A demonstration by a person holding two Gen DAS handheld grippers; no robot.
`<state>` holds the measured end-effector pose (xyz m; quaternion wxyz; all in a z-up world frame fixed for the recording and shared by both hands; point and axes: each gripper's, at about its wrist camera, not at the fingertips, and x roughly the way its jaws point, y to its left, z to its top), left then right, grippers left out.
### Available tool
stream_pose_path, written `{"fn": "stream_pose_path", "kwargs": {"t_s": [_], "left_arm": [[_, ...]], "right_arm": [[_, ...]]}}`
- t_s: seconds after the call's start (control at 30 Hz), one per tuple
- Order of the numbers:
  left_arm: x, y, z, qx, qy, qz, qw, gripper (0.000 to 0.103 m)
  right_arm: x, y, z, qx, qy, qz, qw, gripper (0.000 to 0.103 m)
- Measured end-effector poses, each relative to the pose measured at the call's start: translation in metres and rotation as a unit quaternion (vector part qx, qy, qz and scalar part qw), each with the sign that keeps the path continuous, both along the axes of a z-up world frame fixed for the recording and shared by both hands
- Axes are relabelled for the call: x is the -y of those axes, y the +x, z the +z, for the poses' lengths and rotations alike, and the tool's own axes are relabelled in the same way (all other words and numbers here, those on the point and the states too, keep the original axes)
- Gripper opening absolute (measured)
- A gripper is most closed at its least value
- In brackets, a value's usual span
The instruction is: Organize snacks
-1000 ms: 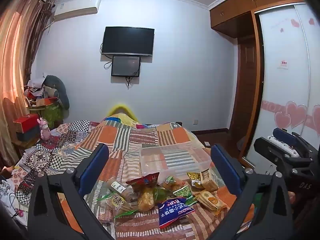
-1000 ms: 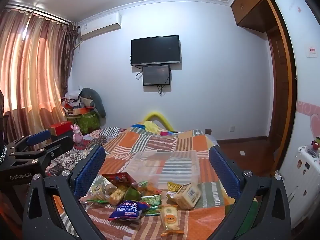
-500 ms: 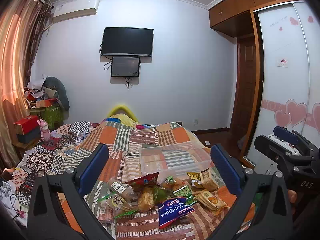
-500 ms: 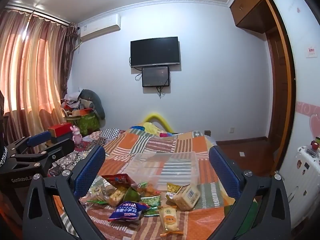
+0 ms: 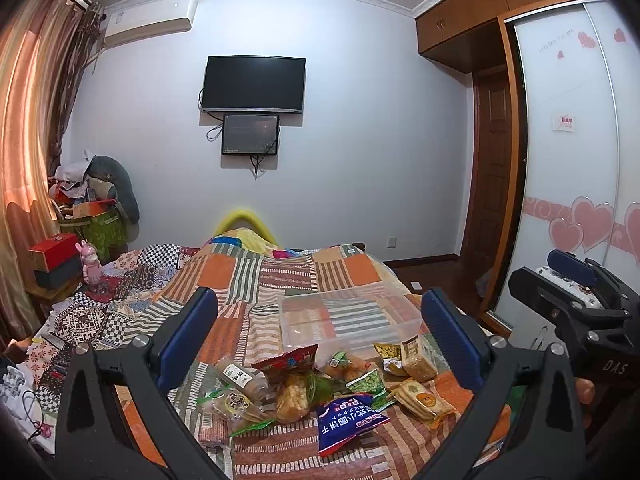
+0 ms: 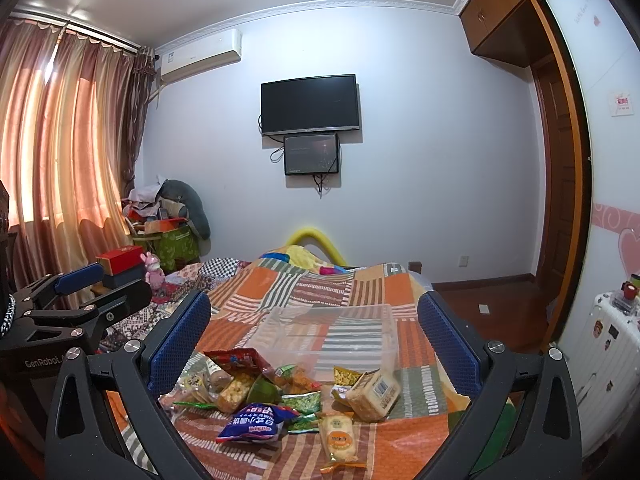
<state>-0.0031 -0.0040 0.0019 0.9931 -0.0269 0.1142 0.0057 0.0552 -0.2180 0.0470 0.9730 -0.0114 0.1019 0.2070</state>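
A pile of snack packets lies on the patchwork bedspread [image 5: 280, 280]: a blue bag [image 5: 348, 416] [image 6: 254, 422], a red bag [image 5: 286, 362] [image 6: 236, 362], green pea packets [image 5: 366, 382] [image 6: 302, 402], and yellow cracker packs [image 5: 418, 394] [image 6: 338, 436]. An empty clear plastic bin [image 5: 348, 322] [image 6: 328, 334] sits just behind the pile. My left gripper [image 5: 318, 312] is open and empty, held above the pile. My right gripper [image 6: 314, 314] is open and empty, also above it. Each gripper shows at the edge of the other's view.
Clutter, a red box [image 5: 52, 250] and a pink toy [image 5: 90, 266] stand at the bed's left. A wardrobe with sliding doors [image 5: 568, 160] is on the right. A white suitcase [image 6: 612, 344] stands at right. A TV [image 5: 254, 84] hangs on the far wall.
Both views have shifted only slightly. The snacks and bin have not moved, and both grippers stay open.
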Motion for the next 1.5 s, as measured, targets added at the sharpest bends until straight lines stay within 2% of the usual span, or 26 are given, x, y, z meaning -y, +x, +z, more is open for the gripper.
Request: {"fn": "stream_pose_path", "kwargs": {"t_s": [1.5], "left_arm": [[0.0025,-0.0019,-0.0020,0.006,0.006,0.005,1.0000,0.103]], "right_arm": [[0.0000,0.0041,-0.0049,-0.006,0.004,0.011,1.000,0.103]]}}
